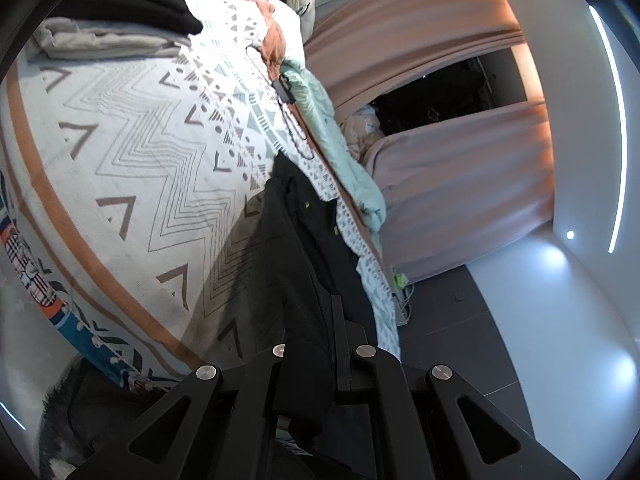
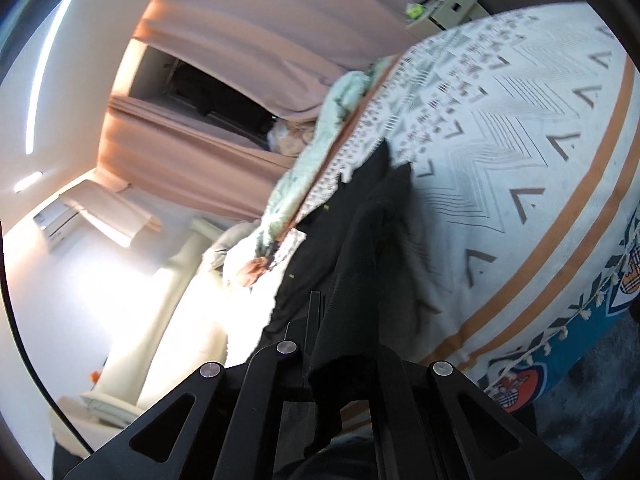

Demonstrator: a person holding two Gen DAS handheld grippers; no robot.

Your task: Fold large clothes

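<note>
Black garment (image 1: 304, 240) above bed's (image 1: 132, 160) edge

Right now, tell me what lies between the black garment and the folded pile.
Left wrist view: only bare patterned bedspread between the black garment and the folded pile.

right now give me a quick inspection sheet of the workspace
surface: bed under a white zigzag-patterned cotton cover with orange stripes, mostly bare in the middle
job's things: black fabric garment lifted off the bed, hanging between both grippers
clutter: folded grey cloth stack with a black cloth on top at the far end; crumpled mint green blanket along the bed edge
grippers: left hand-held gripper shut on the garment; right hand-held gripper shut on it too
cables: thin black cord with a small black box lying on the bed by the blanket
surroundings: pink curtains, dark window gap, grey floor, white wall
</note>
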